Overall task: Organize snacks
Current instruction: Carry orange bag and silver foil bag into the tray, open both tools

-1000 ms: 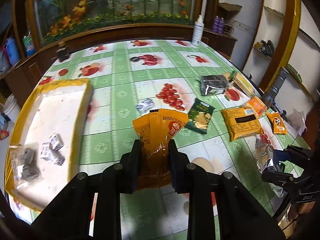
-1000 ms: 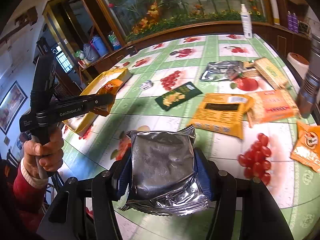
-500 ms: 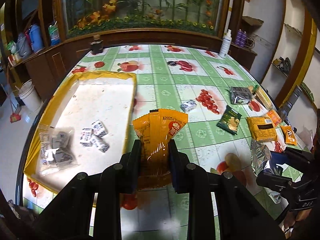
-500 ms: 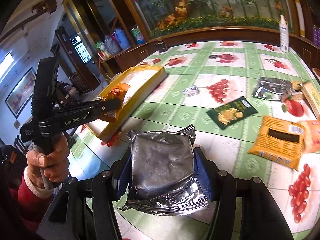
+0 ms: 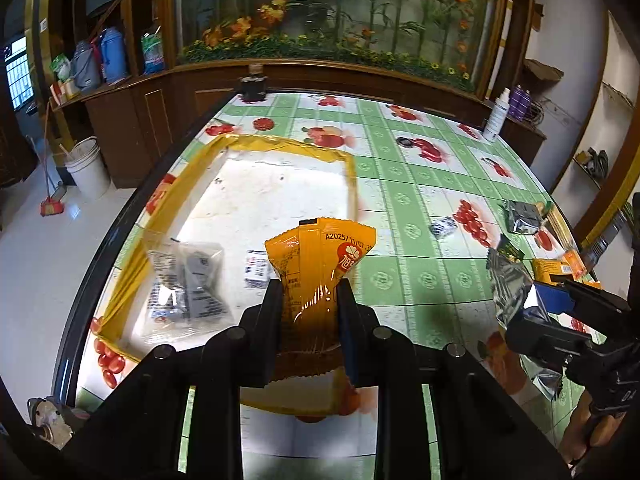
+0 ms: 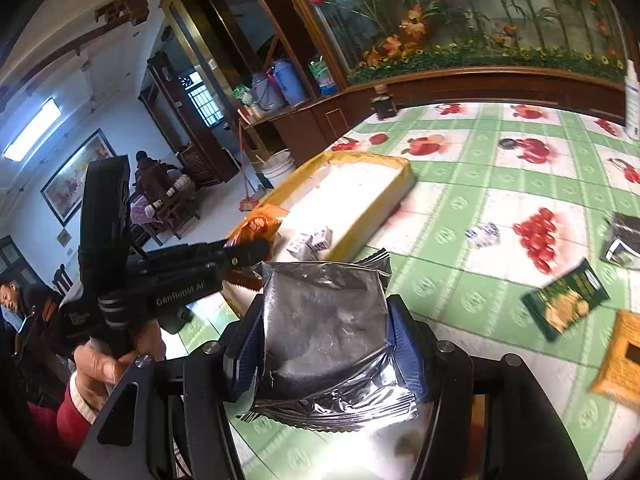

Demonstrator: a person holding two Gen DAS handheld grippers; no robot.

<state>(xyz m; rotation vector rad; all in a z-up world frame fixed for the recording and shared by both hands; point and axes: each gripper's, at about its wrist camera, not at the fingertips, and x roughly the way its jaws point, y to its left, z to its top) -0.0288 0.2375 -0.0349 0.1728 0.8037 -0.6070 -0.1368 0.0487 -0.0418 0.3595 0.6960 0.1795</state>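
My left gripper (image 5: 310, 300) is shut on an orange snack packet (image 5: 320, 256) and holds it over the near edge of the yellow-rimmed white tray (image 5: 280, 146). The tray holds a clear bag of small grey packets (image 5: 186, 280) and a small white packet (image 5: 256, 270). My right gripper (image 6: 326, 332) is shut on a silver foil packet (image 6: 324, 320), held above the table just right of the tray (image 6: 376, 158). The left gripper (image 6: 240, 254) with its orange packet (image 6: 258, 222) shows in the right wrist view; the right gripper (image 5: 516, 300) shows at the left wrist view's right edge.
Loose snacks lie on the fruit-print tablecloth (image 5: 400, 200): a small white packet (image 6: 482, 236), a green packet (image 6: 566, 304), an orange box (image 6: 622, 356), a silver packet (image 5: 522, 218). A white spray bottle (image 5: 496, 114) and a dark jar (image 5: 252, 86) stand at the far edge.
Both grippers have swung left toward the tray, each still holding its packet. The left gripper's orange packet now hangs over the tray's near edge.
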